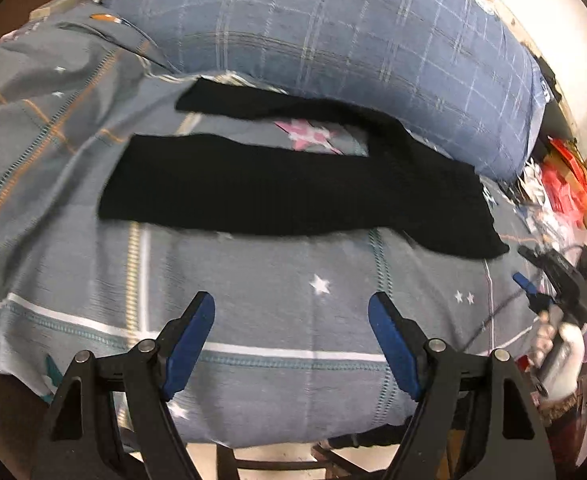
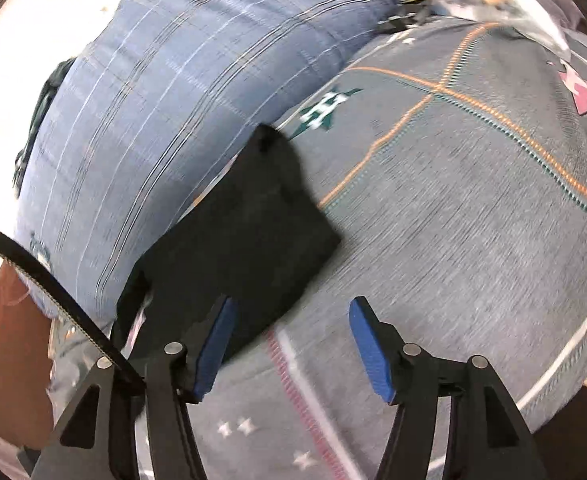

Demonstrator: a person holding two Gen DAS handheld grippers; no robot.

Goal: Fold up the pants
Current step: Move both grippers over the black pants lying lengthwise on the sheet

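Note:
Black pants lie flat on the grey patterned bedsheet, both legs stretching left, the waist end at the right. My left gripper is open and empty, hovering over the sheet just in front of the pants. In the left wrist view, my right gripper sits at the right, beside the waist end. In the right wrist view the pants run away from me along the pillow. My right gripper is open and empty, its left finger by the pants' near edge.
A large blue plaid pillow lies behind the pants; it also shows in the right wrist view. Red and white clutter sits at the far right. The bed's front edge is just below my left gripper.

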